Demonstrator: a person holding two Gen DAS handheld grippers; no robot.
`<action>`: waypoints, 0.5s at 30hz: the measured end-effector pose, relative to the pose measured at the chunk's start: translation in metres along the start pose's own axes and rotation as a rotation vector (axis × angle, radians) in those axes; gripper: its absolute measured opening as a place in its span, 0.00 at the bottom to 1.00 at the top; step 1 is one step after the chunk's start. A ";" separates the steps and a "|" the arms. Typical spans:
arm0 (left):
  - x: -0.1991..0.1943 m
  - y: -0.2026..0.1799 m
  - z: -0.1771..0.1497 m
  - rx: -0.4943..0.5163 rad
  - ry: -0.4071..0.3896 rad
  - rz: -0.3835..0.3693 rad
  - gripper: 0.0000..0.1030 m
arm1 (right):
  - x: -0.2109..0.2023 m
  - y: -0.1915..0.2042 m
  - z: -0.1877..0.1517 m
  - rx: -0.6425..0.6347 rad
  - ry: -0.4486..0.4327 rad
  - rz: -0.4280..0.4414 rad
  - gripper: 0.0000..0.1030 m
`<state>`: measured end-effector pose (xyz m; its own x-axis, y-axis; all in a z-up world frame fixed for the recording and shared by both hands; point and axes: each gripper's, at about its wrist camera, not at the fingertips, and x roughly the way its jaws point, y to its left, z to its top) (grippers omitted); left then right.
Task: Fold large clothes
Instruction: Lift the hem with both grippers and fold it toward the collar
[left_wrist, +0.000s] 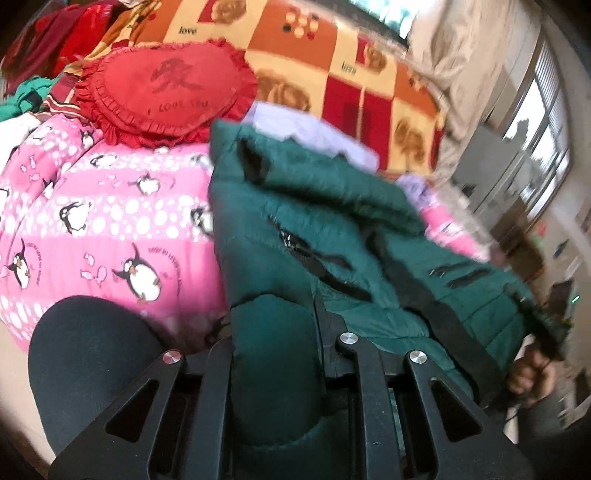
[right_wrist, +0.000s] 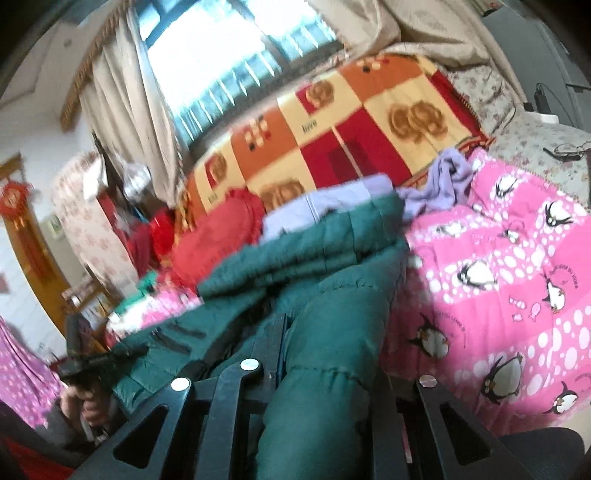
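Both tongs, left (left_wrist: 275, 354) and right (right_wrist: 328, 373), clamp the blurred green jacket (left_wrist: 314, 221), hiding their tips.

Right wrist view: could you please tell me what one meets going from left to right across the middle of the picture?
Left gripper → red heart-shaped cushion → green padded jacket → lilac garment → pink penguin-print quilt.

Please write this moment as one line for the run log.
phase: fold in progress | left gripper: shut on green puffer jacket | right gripper: shut on same jacket | jacket: held over pink penguin quilt
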<state>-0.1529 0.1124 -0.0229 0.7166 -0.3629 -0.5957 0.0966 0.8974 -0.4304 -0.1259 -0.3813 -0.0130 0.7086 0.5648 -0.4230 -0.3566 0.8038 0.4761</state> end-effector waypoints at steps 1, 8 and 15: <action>-0.005 -0.001 0.004 -0.011 -0.020 -0.020 0.13 | -0.005 -0.001 0.005 0.012 -0.024 0.013 0.14; -0.008 -0.012 0.055 -0.060 -0.165 -0.025 0.13 | 0.016 -0.004 0.043 0.003 -0.079 -0.017 0.14; 0.012 -0.022 0.120 -0.112 -0.231 0.039 0.13 | 0.049 -0.002 0.091 -0.013 -0.154 -0.078 0.14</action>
<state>-0.0637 0.1185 0.0611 0.8582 -0.2504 -0.4482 -0.0017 0.8716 -0.4903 -0.0351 -0.3715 0.0352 0.8191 0.4663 -0.3343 -0.3041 0.8469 0.4362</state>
